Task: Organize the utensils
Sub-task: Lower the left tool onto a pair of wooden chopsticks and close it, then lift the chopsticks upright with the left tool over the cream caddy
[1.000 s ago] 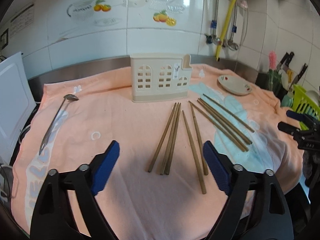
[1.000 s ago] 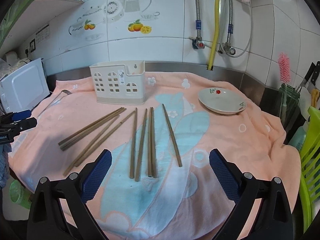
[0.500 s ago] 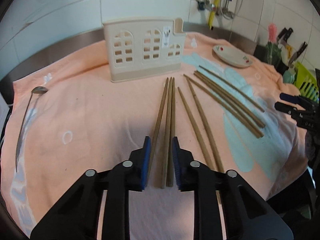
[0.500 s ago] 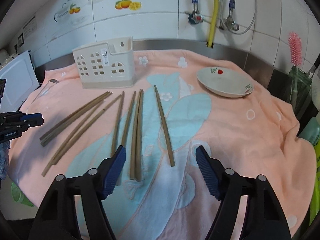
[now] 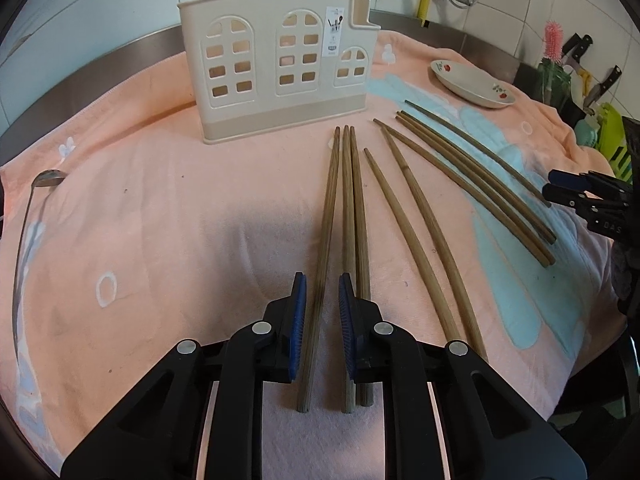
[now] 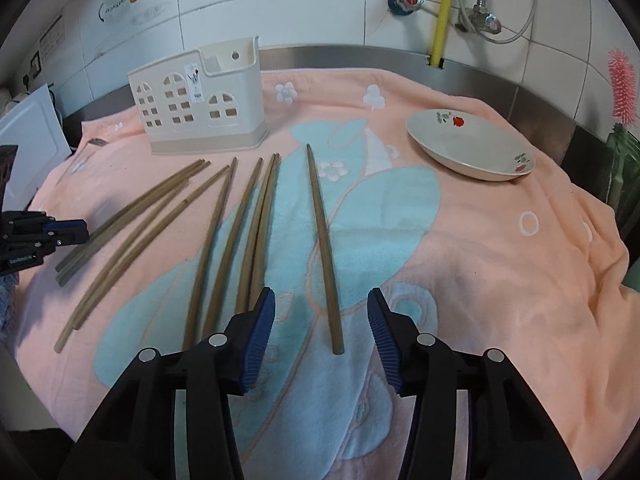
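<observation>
Straddling one chopstick (image 5: 320, 264), the left gripper (image 5: 322, 316) has its blue pads narrowed around it near the lower centre of its view, though contact cannot be confirmed. Two more chopsticks (image 5: 356, 240) lie just right of that one. Lower centre in the other view, the right gripper (image 6: 321, 328) is spread wide around a lone chopstick (image 6: 323, 248). Farther up, a cream utensil holder (image 5: 276, 76) stands on the peach towel (image 5: 140, 220); a spoon (image 5: 28, 220) lies at far left, a dish (image 6: 470, 148) at upper right.

Black plastic left gripper (image 5: 322, 320) and right gripper (image 6: 321, 334); ribbed blue fingers (image 5: 298, 320); silver screws.
</observation>
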`<action>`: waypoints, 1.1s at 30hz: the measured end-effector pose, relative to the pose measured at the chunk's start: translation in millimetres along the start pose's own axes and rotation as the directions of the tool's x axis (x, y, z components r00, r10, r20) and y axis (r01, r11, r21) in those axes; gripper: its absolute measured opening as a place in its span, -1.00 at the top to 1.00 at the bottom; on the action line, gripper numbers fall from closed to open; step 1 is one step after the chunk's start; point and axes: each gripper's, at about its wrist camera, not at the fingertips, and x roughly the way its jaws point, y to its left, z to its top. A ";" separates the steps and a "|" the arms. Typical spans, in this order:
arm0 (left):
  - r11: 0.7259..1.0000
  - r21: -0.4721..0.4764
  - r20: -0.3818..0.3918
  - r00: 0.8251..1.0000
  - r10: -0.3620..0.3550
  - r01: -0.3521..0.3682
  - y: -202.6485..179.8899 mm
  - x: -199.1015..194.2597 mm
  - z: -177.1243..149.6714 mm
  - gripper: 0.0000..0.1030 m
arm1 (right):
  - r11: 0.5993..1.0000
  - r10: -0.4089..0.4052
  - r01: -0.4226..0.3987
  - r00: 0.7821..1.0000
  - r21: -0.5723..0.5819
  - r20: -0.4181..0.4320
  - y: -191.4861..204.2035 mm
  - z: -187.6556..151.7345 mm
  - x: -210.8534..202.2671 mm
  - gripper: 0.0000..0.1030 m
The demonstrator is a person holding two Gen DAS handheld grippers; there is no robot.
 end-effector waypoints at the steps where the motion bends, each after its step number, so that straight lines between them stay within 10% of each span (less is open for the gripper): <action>1: 1.000 0.000 -0.004 1.000 0.000 0.000 -0.2 1.7 0.1 0.69 | 1.000 0.003 -0.003 1.000 -0.005 -0.006 -0.6 0.0 3.0 0.23; 22: 0.999 0.031 -0.019 1.000 0.016 -0.015 -3.0 16.5 1.0 0.73 | 1.000 -0.004 0.003 0.999 -0.021 -0.042 -3.4 1.3 25.6 0.85; 33: 1.000 -0.002 0.022 1.000 0.013 -0.013 -4.2 -6.3 7.0 0.90 | 1.000 -0.014 0.014 0.999 -0.003 0.042 -0.3 10.0 -3.6 0.86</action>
